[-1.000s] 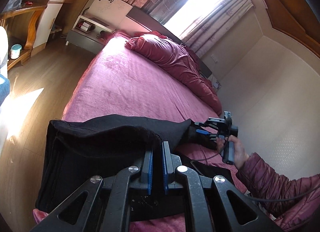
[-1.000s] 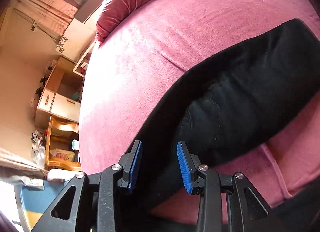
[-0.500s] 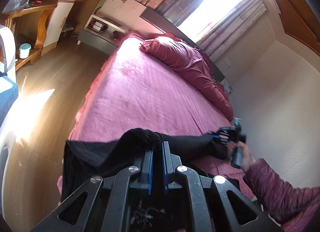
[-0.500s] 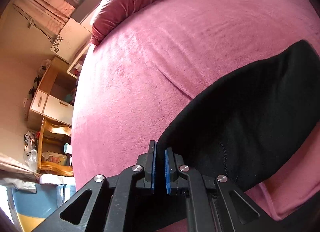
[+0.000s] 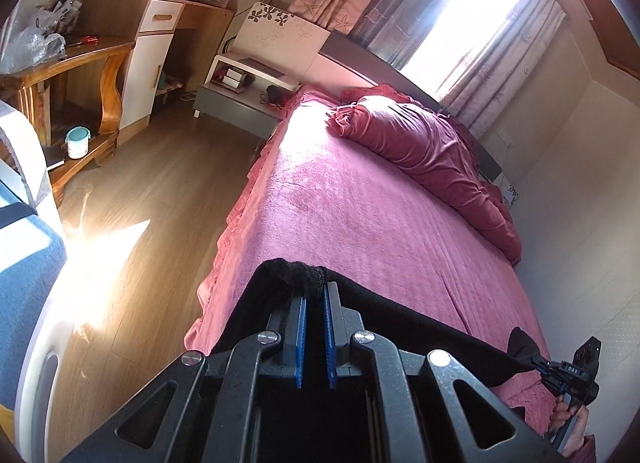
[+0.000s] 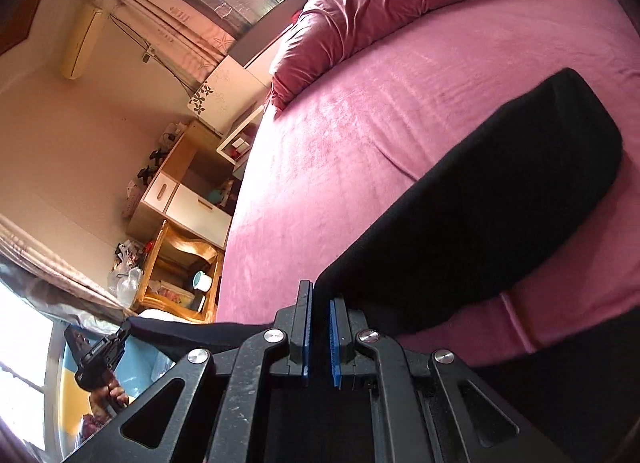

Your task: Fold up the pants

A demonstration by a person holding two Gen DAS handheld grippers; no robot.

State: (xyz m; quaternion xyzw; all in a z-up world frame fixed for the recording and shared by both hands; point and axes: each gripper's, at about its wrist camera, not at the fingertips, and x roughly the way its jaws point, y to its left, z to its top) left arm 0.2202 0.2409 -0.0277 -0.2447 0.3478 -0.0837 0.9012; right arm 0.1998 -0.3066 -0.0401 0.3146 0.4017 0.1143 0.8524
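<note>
both grippers raised since a second ago, black pants (image 6: 500,219) now lifted and stretched between them above foot of pink bed (image 5: 360,215). left gripper (image 5: 314,295) fingers clamped on bunched fabric edge. right gripper (image 6: 319,303) fingers, open a second ago, now pinched on other corner. far part of pants rests on bed. pillow (image 5: 420,143) at headboard.

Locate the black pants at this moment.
The black pants hang stretched between the left gripper and right gripper, both clamped on them, above the foot end of the pink bed.
</note>
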